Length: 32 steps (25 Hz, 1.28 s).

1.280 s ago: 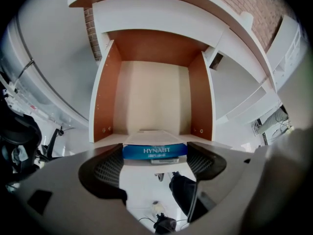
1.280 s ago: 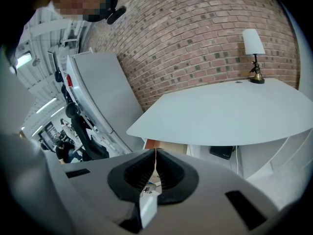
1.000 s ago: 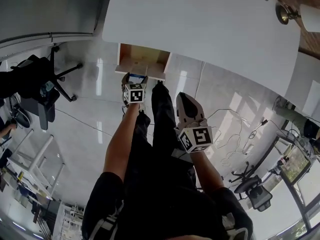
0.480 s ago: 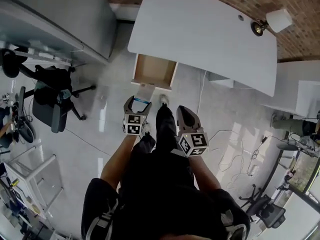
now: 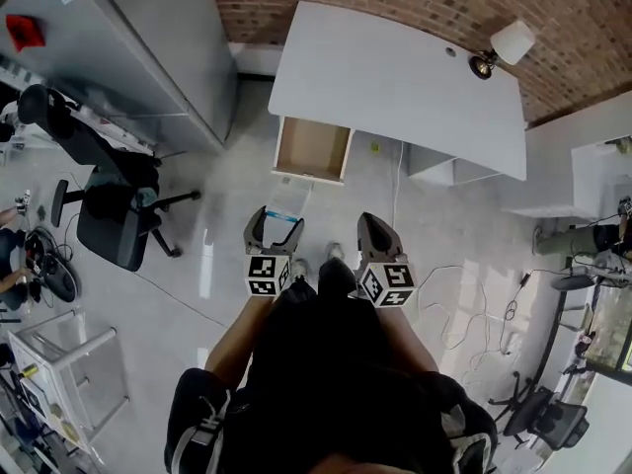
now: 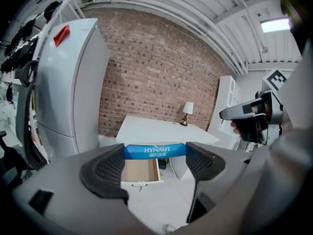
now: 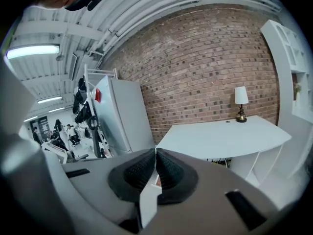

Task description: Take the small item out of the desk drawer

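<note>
Clamping a blue-labelled packet [image 6: 154, 151] crosswise, the left gripper [image 5: 274, 227] sits mid-frame below the open drawer [image 5: 312, 149]; the right gripper [image 5: 375, 227] is clenched, empty.

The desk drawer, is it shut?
No, the drawer sticks out open from under the white desk, its wooden inside showing.

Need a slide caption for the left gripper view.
Left gripper shut on a blue HYNAUT box, with the white desk and its open drawer behind, against a brick wall.
</note>
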Available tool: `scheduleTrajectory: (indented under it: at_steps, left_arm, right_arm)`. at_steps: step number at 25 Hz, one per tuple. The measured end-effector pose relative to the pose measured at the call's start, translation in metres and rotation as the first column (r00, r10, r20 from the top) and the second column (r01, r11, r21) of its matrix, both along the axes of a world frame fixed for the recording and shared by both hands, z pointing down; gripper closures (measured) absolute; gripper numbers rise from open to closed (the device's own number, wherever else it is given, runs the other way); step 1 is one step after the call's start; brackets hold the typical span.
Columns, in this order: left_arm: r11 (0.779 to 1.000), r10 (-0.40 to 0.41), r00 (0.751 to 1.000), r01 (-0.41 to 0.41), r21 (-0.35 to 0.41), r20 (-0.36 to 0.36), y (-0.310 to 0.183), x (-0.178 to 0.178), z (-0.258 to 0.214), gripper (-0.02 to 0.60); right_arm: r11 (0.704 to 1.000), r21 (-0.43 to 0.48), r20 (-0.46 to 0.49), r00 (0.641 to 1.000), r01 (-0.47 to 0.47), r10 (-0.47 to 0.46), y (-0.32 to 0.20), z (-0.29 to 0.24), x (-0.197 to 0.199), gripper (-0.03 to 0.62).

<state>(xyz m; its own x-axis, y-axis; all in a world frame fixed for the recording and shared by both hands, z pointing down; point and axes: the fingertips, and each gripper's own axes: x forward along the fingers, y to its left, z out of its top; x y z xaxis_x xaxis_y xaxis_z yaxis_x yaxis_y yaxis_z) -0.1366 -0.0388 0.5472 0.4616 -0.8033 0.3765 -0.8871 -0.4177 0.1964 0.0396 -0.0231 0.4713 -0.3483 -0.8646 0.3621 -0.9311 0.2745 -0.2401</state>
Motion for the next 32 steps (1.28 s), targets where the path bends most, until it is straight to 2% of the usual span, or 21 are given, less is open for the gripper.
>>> scheduleTrajectory:
  at_steps: [7,14,22,32]
  left_arm:
    - [0.987,-0.034,0.999,0.039,0.154,-0.032,0.023,0.007,-0.081,0.192]
    - [0.973,-0.053,0.997,0.063,0.223,-0.051,0.040,0.030,-0.124,0.191]
    - [0.972,-0.082,0.995,0.091,0.216,-0.050,0.059,0.060,-0.127,0.192]
    - [0.969,-0.094,0.994,0.102,0.225,-0.050,0.070,0.075,-0.131,0.192]
  right_arm:
    - [0.999,0.036,-0.020,1.000,0.003,-0.002,0.023,-0.019,0.010,0.565]
    - [0.996,0.088,-0.015,1.000,0.016,-0.015,0.030,-0.042,0.032,0.565]
    - [0.994,0.103,-0.013,0.999,0.031,-0.029,0.043,-0.039,0.065,0.565]
    - [0.993,0.104,-0.015,0.999,0.054,-0.053,0.059,-0.038,0.077,0.565]
